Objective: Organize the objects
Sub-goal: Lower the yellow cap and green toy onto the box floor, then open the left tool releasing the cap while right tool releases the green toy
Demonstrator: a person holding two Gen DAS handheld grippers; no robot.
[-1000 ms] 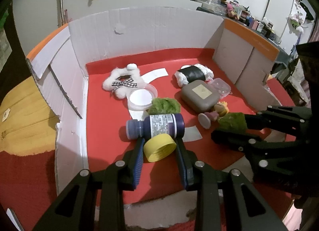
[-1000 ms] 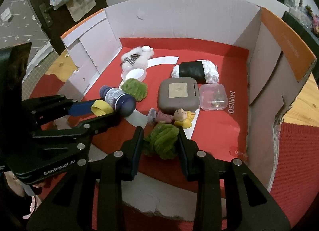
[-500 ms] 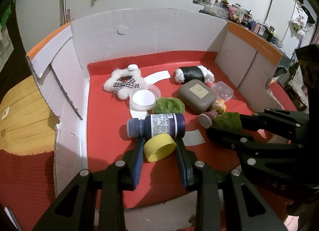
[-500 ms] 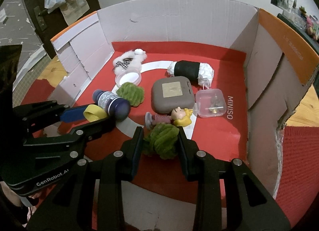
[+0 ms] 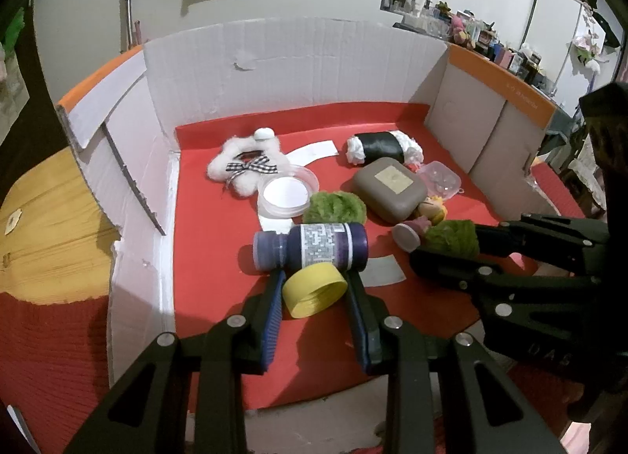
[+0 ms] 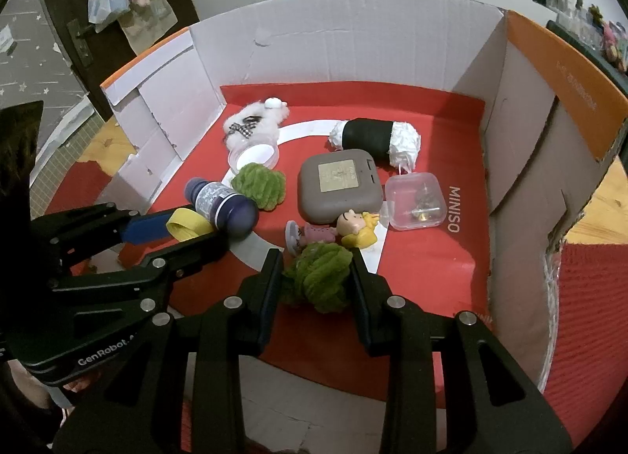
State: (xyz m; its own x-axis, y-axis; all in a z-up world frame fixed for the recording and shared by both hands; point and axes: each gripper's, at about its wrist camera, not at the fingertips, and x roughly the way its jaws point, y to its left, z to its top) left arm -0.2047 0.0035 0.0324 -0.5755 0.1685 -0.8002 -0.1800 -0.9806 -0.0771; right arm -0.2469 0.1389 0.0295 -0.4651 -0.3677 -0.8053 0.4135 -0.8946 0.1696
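White walls and cluttered shelves stand behind the cardboard box [image 5: 298, 57] that I am working in, its red floor [image 5: 212, 250] spread out ahead of both my claws. Beyond my right claw [image 6: 317, 269], a little ahead and centre, lies the grey case [image 6: 338, 184], and further off past it the black-and-white roll [image 6: 373, 138]. Ahead of my left claw [image 5: 314, 283] and off to its left sits the white fluffy toy [image 5: 245, 163] with its checked bow, and nearer to me the round clear tub [image 5: 286, 192]. Right at my left fingertips the purple bottle [image 5: 312, 246] lies on its side, across the tips. A loose green pompom [image 5: 337, 207] rests just past the bottle. To the right of the grey case sits a small clear box [image 6: 416, 198], and the little doll figure [image 6: 333, 229] lies just ahead of my right claw. My right claw is pinching the green yarn ball [image 6: 320, 275], pads pressed into both sides of it. My left claw is nipped onto the yellow cap [image 5: 314, 289], both pads tight against its rim.
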